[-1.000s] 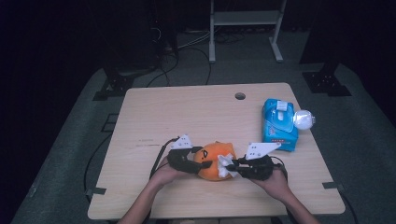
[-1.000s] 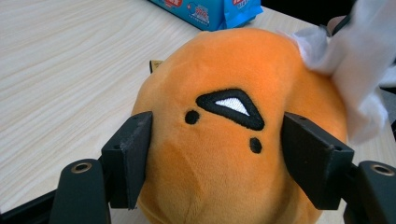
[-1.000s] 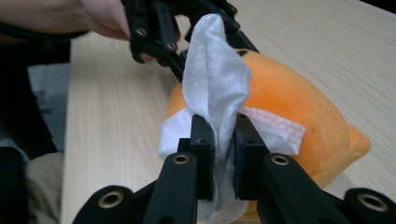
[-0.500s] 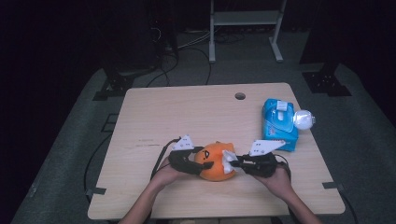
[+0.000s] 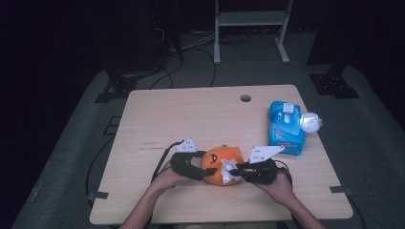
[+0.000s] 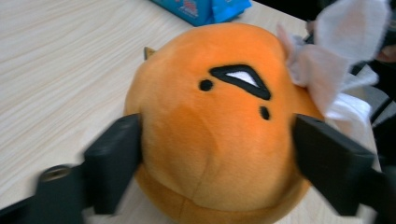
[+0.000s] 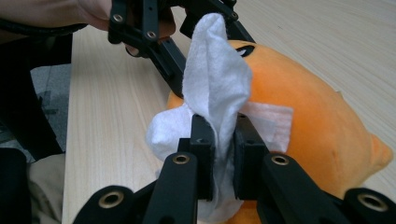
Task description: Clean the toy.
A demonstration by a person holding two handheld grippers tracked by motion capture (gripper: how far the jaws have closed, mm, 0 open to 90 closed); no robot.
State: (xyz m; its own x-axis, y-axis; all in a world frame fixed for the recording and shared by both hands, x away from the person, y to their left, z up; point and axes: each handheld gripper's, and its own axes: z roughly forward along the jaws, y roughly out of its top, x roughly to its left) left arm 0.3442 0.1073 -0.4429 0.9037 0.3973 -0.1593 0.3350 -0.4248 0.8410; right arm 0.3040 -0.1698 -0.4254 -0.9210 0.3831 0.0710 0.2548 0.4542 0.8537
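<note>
An orange plush toy [image 5: 217, 162] with a black-stitched face lies near the table's front edge. My left gripper [image 5: 206, 172] has it between its jaws, pads pressing into both sides of the plush [image 6: 210, 135]; the jaws have just been opening. From the right, my right gripper [image 5: 235, 171] is shut on a crumpled white wipe [image 5: 228, 168]. In the right gripper view the wipe [image 7: 215, 79] stands up from the jaws of my right gripper [image 7: 226, 135] and rests against the plush [image 7: 303, 140].
A blue pack of wipes [image 5: 285, 126] lies at the table's right side, with a white round object [image 5: 310, 122] beside it. A small cable hole [image 5: 245, 98] sits near the far edge of the wooden table [image 5: 191, 114]. Cables trail from both grippers.
</note>
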